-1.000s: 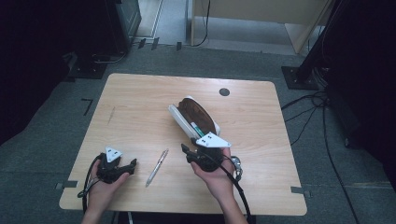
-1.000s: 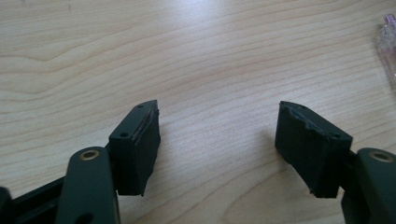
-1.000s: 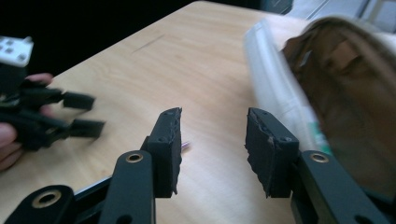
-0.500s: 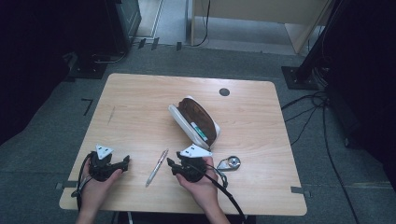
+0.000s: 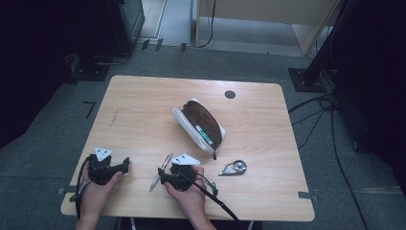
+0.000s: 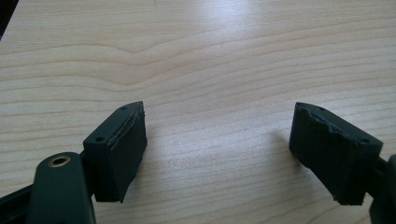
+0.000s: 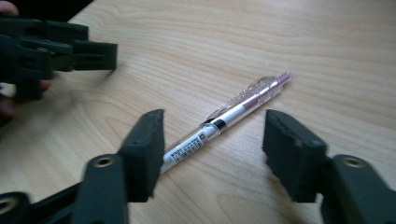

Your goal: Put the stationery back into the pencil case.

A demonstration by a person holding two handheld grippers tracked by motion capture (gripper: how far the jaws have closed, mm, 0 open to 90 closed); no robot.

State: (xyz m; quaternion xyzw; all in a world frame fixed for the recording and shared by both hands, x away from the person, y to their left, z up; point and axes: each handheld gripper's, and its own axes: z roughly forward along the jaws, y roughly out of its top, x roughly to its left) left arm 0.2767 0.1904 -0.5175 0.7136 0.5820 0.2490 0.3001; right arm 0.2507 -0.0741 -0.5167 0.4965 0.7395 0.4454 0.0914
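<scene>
High view looks down and forward over whole table (image 5: 143, 105). Both gripper views sit low, close to the wood. Right gripper view and high view share the pen (image 7: 224, 123).

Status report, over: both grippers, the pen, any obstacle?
Right gripper jaws just opening, straddling the pen, not gripping. Left gripper open over bare table. Nothing in the way.

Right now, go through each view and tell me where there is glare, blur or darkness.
High view: dim and soft overall, the floor around the table nearly black. Left gripper view: a pale sheen on the wood near the top, the left gripper sharp. Right gripper view: the pen fairly sharp between the open right gripper, whose jaws have just been opening; the other gripper at top left is blurred.
</scene>
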